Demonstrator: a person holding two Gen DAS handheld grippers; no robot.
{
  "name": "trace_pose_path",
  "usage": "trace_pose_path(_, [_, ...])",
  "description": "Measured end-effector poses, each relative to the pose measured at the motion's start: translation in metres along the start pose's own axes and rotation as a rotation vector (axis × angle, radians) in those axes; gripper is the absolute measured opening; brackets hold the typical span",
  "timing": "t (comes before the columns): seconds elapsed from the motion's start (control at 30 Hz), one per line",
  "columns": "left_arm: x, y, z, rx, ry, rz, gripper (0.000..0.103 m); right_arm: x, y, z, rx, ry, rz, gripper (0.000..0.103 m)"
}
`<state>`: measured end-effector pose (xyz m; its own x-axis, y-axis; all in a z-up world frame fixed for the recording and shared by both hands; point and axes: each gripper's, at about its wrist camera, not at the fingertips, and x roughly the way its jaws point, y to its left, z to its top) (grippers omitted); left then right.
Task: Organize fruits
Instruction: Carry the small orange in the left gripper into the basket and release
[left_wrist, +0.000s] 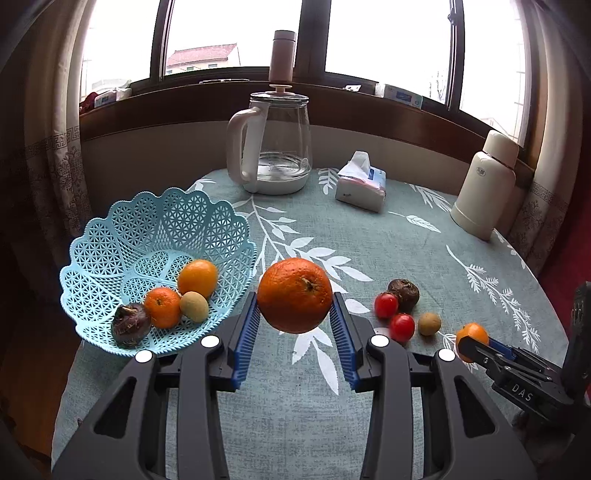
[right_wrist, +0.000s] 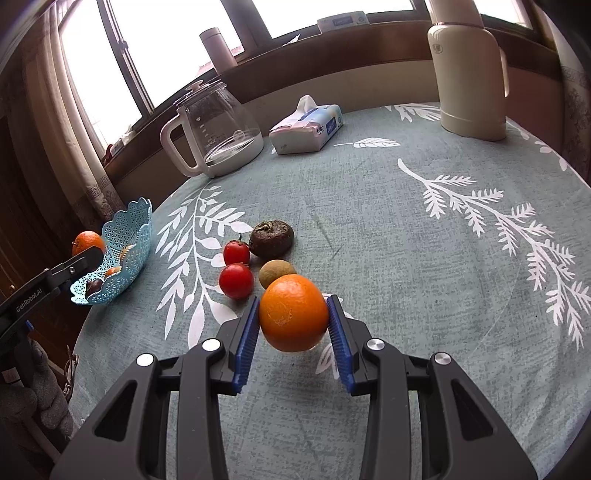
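Blue ribbed pads of the left gripper (left_wrist: 295, 314) clamped on a large orange (left_wrist: 294, 294), lifted off the tablecloth (left_wrist: 369, 236) just right of the basket (left_wrist: 122, 236). Right gripper (right_wrist: 293, 321) likewise clenched on a smaller orange (right_wrist: 293, 317), low over the cloth. Just beyond it — a kiwi (right_wrist: 277, 272), two cherry tomatoes (right_wrist: 236, 280), a dark brown fruit (right_wrist: 271, 238). Inside the light-blue lattice basket: a mandarin (left_wrist: 162, 307), a yellow-orange citrus (left_wrist: 197, 277), a kiwi, a dark purplish fruit (left_wrist: 130, 324). Farther back — glass kettle (left_wrist: 273, 147), tissue pack (left_wrist: 361, 184), cream thermos (left_wrist: 485, 184), then windowsill (left_wrist: 184, 99).
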<state>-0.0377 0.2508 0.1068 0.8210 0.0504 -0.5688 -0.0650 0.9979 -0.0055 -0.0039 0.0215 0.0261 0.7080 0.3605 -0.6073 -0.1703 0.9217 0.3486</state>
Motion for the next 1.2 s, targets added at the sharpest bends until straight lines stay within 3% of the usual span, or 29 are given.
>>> trace_pose_path(0.57, [-0.009,0.068,0.016,-0.108,-0.048,0.133,0.04,0.001,0.002,-0.001,-0.006,0.001,-0.001,0.037])
trace_pose_path(1.2, [0.002,0.107,0.016,-0.176,-0.03,0.186,0.044,0.002,0.002,0.0,-0.006,0.002,-0.001,0.037])
